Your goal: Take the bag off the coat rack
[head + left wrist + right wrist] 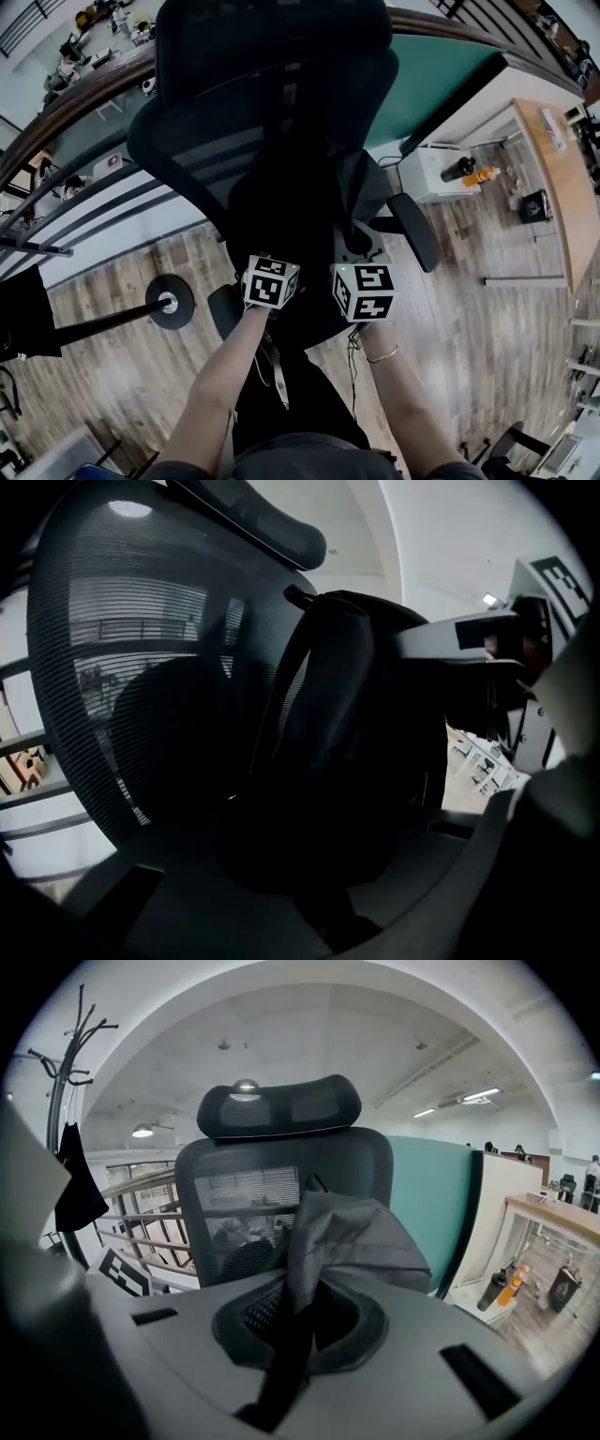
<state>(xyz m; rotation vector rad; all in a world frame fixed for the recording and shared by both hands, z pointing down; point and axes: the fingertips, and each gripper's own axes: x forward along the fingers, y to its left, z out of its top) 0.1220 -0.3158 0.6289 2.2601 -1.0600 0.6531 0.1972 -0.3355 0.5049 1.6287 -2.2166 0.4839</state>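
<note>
While both tongs grip the bag, a big black mesh office chair (272, 84) fills the middle, and the coat rack (167, 302) stands well apart at nine o'clock. The bag (309, 202) sits against the chair's back. It is soft, dark grey, crumpled cloth with a black strap. The left gripper (323, 907) and the right gripper (298, 1335) are both squeezed onto it.

The left cube (271, 282) and right cube (364, 292) are white with black square markers; the right one has a small green light (343, 270) at its 11 o'clock corner. The right gripper (298, 1335) is smooth grey plastic with dark rectangular slots (474, 1379). A thin bracelet (382, 355) circles the right wrist, and the forearms are bare.
</note>
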